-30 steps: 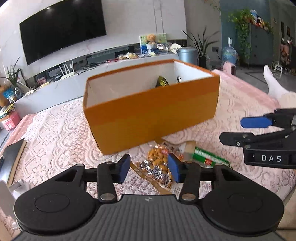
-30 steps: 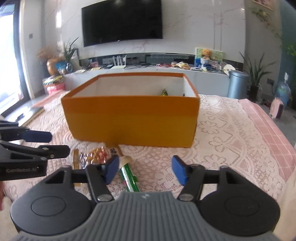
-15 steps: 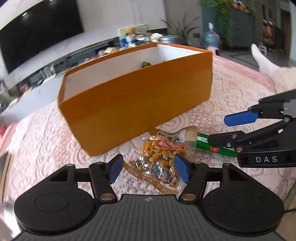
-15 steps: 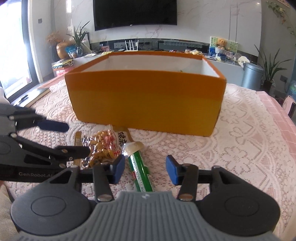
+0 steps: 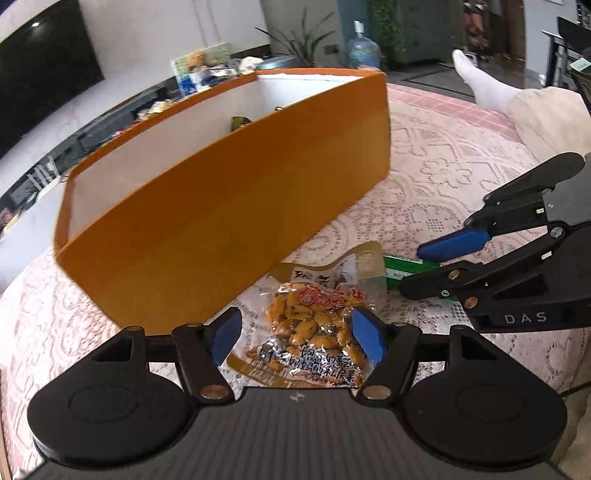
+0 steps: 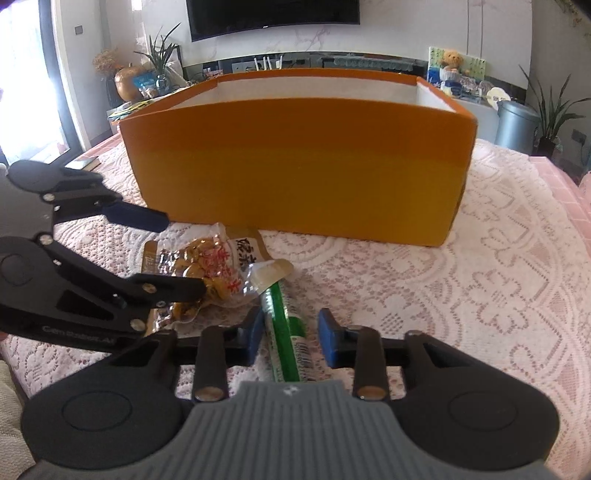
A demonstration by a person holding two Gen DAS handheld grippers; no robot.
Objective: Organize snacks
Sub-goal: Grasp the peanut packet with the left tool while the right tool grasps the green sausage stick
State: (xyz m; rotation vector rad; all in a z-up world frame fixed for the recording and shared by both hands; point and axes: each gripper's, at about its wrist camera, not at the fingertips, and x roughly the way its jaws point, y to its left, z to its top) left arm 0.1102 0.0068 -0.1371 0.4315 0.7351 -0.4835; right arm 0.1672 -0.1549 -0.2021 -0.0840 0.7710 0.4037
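Left claw (spread wide) straddles the peanut packet; right claw released around green stick.

The box stands on the lace cloth, and two snack packs lie on the cloth in front of its near wall — the peanut pack to the left, the stick pack just right of it, their near ends overlapping. The left gripper has a finger on either side of the peanut pack, while the right gripper straddles the stick pack, the two grippers side by side. Behind the box runs a low cabinet — a television on the wall above it.
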